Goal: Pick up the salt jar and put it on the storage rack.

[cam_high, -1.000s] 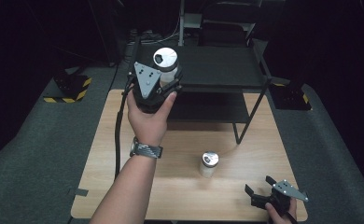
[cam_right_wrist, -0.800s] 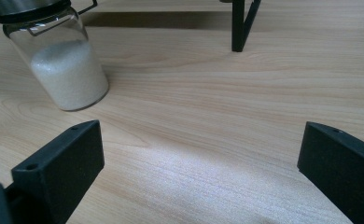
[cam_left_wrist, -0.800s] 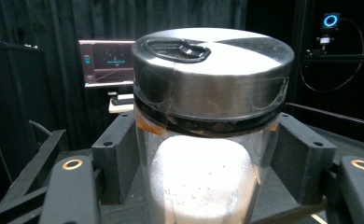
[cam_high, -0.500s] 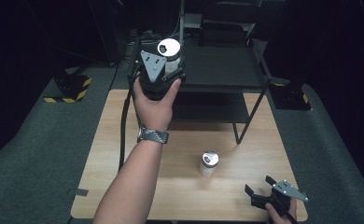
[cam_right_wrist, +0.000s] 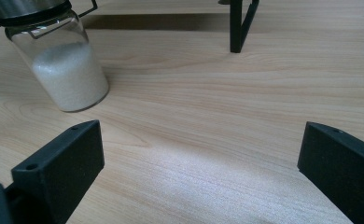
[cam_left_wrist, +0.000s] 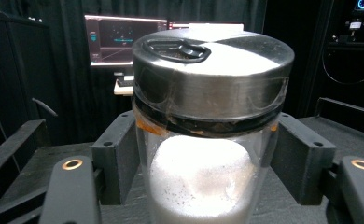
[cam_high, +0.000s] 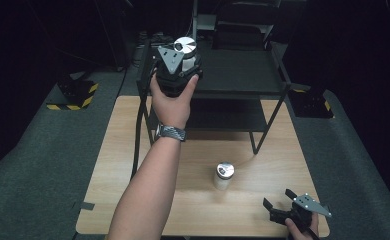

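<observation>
My left gripper (cam_high: pixel 182 59) is shut on a glass jar (cam_high: pixel 185 47) with a silver lid and white powder inside. It holds the jar upright over the top shelf of a black rack (cam_high: pixel 238 70). In the left gripper view the jar (cam_left_wrist: pixel 208 140) stands between the two black pads (cam_left_wrist: pixel 117 156) of the left gripper (cam_left_wrist: pixel 209 161), which press on its sides. A second, similar jar (cam_high: pixel 224 175) stands on the wooden table (cam_high: pixel 128 150). My right gripper (cam_high: pixel 279 199) rests open near the table's front right corner. In the right gripper view, the open right gripper (cam_right_wrist: pixel 199 172) has that jar (cam_right_wrist: pixel 63 70) ahead at the left.
The rack has a lower shelf (cam_high: pixel 228 115) and thin legs (cam_high: pixel 253 145) on the table's far half. A black cable (cam_high: pixel 139 130) hangs from the left gripper. Grey carpet (cam_high: pixel 33 150) surrounds the table, with yellow-black striped blocks (cam_high: pixel 75 95) at the far left.
The left hand has carried the held jar farther away and slightly right, onto the area above the rack's top shelf. The right gripper and the table jar have stayed put.
</observation>
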`<state>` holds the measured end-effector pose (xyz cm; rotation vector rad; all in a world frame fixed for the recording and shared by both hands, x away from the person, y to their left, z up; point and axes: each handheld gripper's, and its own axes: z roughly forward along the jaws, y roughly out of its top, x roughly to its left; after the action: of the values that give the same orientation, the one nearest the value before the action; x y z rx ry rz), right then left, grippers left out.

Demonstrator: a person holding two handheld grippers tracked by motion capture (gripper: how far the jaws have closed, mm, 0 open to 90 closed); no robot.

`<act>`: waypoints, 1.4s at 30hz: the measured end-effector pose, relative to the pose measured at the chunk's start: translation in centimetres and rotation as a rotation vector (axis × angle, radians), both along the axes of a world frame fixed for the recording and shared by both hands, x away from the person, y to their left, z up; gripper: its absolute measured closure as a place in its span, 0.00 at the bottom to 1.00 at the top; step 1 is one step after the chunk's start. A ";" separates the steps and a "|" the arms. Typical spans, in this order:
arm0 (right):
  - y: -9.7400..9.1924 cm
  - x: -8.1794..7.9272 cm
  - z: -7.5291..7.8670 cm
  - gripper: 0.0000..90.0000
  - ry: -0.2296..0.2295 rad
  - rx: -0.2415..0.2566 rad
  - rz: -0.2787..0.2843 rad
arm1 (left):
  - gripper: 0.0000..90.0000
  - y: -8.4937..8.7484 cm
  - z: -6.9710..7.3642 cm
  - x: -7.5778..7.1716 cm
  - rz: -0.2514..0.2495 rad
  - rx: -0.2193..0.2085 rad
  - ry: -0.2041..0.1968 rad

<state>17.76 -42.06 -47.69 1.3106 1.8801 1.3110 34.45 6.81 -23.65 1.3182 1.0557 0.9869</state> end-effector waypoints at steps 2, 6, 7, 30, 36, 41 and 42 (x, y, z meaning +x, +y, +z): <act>0.0 0.0 0.0 0.00 -0.001 0.001 0.000 | 0.35 -0.3 0.1 0.3 0.005 0.010 0.007; -0.1 -0.1 0.0 0.00 -0.002 -0.001 0.004 | 0.35 -0.6 0.2 0.7 0.002 0.018 0.013; -0.1 -0.1 0.0 0.00 -0.002 0.000 0.003 | 0.35 -0.6 0.2 0.7 0.001 0.016 0.012; -0.1 -0.1 -0.1 0.00 -0.004 0.006 -0.001 | 0.33 -0.4 -0.6 1.8 -0.022 0.014 0.006; -0.2 -0.2 -0.1 0.00 -0.005 0.008 -0.002 | 0.14 0.1 -1.0 1.2 -0.034 -0.022 0.001; -0.1 -0.2 -0.1 0.00 -0.004 0.003 0.000 | 0.01 0.5 -1.3 0.1 -0.067 -0.028 -0.045; -0.1 -0.2 0.0 0.00 -0.003 0.000 0.000 | 0.01 0.7 -1.2 -0.2 -0.080 -0.021 -0.052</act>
<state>17.59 -42.12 -47.72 1.3074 1.8781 1.3124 34.23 7.48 -24.82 1.3006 0.9645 0.9427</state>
